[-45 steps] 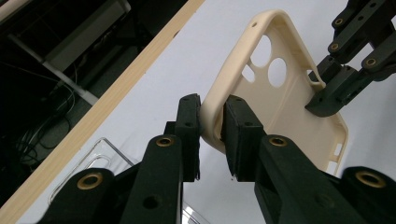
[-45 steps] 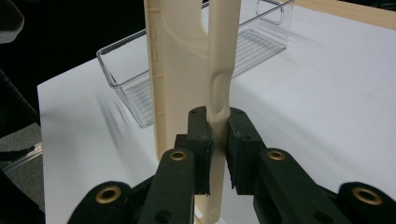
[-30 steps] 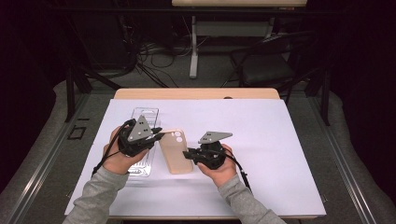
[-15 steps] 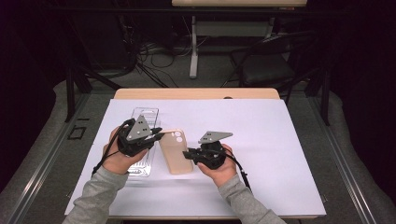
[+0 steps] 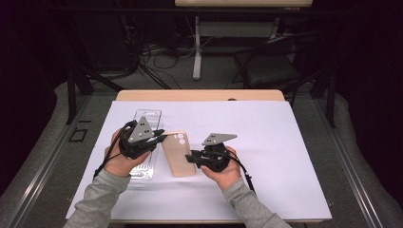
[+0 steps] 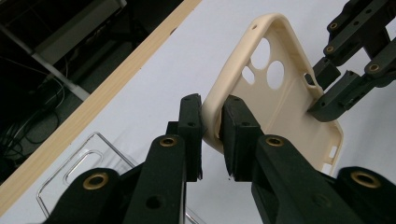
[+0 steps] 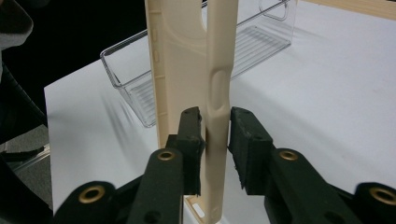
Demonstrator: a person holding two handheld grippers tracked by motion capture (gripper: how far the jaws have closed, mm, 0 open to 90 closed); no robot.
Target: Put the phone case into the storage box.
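beige phone case (image 5: pixel 178 154) lies lengthwise, camera holes away; left gripper (image 5: pixel 160 137) clamps its rim, right gripper (image 5: pixel 191 158) loosening astride the edge.

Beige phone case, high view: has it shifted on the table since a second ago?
No. The beige phone case lies as before beside the clear tray, its camera holes toward the table's far edge.

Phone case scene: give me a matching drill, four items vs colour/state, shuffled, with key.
Items:
1. phone case
2. storage bin
3. left gripper
4. table edge

States:
A. clear plastic, resting on the white sheet
B. bare wood, beyond the white sheet
C. beige, held at both long edges
D. black jaws clamped on the case rim

Pairs: 1-C, 2-A, 3-D, 4-B
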